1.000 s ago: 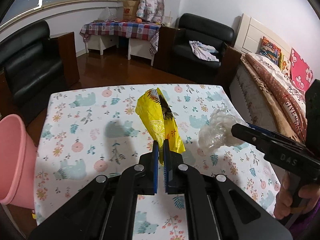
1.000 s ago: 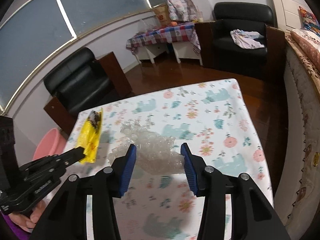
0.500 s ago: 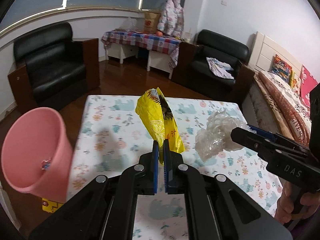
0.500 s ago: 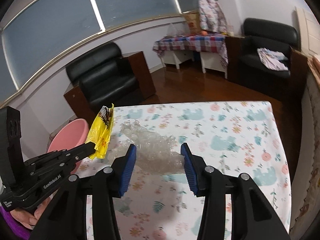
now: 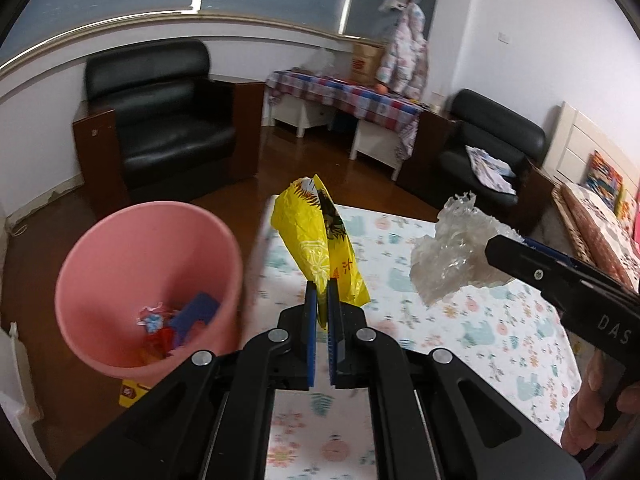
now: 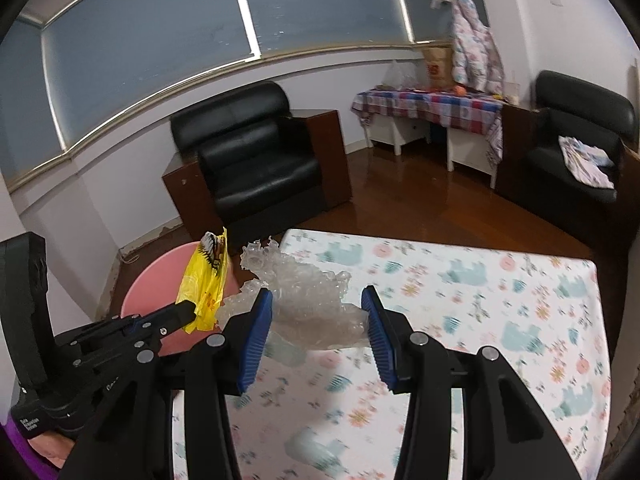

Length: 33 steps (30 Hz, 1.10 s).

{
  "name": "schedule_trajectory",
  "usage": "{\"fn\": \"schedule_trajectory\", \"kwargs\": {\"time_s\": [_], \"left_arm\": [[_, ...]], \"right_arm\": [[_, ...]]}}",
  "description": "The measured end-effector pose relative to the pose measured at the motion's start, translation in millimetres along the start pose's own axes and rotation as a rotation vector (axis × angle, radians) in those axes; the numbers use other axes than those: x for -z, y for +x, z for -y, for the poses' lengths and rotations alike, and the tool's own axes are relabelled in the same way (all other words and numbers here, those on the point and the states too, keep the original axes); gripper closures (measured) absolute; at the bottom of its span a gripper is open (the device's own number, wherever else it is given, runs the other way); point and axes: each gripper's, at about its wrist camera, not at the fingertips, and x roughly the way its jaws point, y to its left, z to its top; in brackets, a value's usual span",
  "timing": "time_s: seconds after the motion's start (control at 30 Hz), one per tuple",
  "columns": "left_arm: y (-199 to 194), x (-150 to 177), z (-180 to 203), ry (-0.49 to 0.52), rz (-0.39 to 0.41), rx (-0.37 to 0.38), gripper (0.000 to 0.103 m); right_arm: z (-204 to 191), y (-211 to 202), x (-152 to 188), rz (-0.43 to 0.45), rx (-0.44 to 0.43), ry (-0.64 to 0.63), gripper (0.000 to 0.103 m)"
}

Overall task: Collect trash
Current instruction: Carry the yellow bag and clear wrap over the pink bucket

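- Two claws are in view, and each carries one piece of trash; one pink bin (image 5: 148,284) stands on the floor.
- The left claw (image 5: 322,292) has its blue pads pinched nearly together on the lower end of a yellow wrapper (image 5: 320,240), which stands up from the pads, lifted clear of the counter (image 5: 480,332).
- The right claw (image 6: 316,312) stands about half open, its pads pressed on both sides of a crumpled wad of clear plastic (image 6: 308,300), also held off the counter.
- Seen from the left wrist, the wrapper hangs just to the right of the bin's rim, over the counter's near-bin edge; the clear plastic is farther from the bin, over the counter's floral cloth.
- Seen from the right wrist, the wrapper overlaps the bin's rim and the left claw's body covers much of the bin.
- The bin is tilted toward the left camera and holds a small heap of scraps (image 5: 176,320): blue, red and white bits.
- Beyond the bin: one black armchair (image 5: 168,120); a second armchair (image 5: 492,152) stands farther off, with a checked-cloth table (image 5: 344,96) between them.
- A yellow packet (image 5: 132,392) lies on the floor at the bin's base.
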Motion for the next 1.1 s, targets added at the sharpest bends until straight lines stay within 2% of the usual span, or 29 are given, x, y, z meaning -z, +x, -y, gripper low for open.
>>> {"fn": "schedule_trajectory", "kwargs": {"time_s": [0.5, 1.1], "left_arm": [[-4, -1, -68, -0.068, 0.021, -0.15, 0.099], [13, 8, -132, -0.142, -0.023, -0.276, 0.099]], "right_arm": [[-75, 62, -22, -0.024, -0.075, -0.084, 0.057], [-137, 131, -25, -0.086, -0.111, -0.18, 0.057]]}}
